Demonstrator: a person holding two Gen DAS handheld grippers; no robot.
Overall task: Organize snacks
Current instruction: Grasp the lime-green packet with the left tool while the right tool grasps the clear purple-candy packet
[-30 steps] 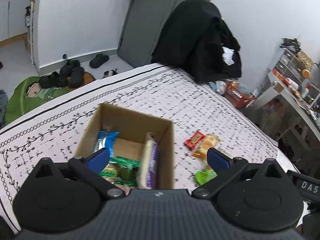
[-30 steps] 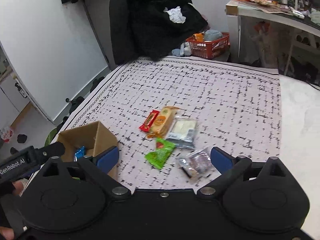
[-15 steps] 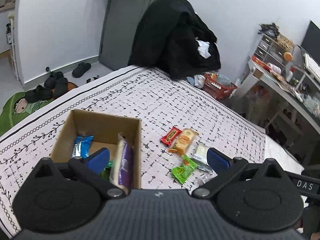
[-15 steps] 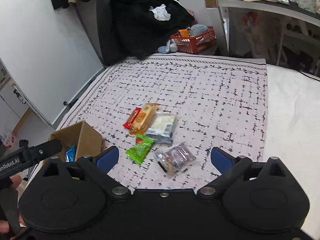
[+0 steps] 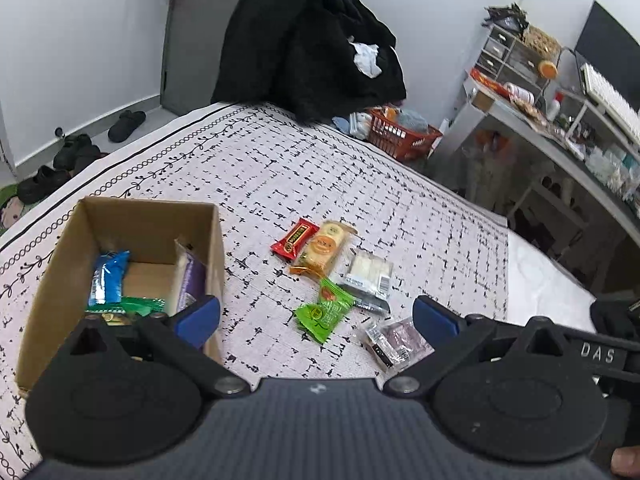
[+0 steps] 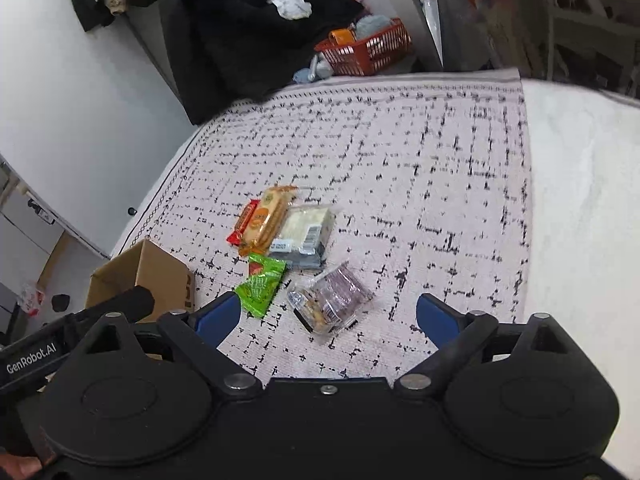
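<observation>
Both grippers have swung from the cardboard box (image 5: 132, 236) toward the loose snacks on the bed (image 6: 420, 168). Right gripper (image 6: 327, 317) jaws, spread wide with nothing pinched, have just been closing slightly above the clear purple packet (image 6: 332, 300). Left gripper (image 5: 316, 318) jaws are spread and empty over the green packet (image 5: 322, 312). Toward 12 o'clock lie the white packet (image 6: 306, 232), orange biscuit pack (image 6: 266, 216) and red bar (image 6: 242, 226). At 10 o'clock, the box holds a blue packet (image 5: 108, 272).
</observation>
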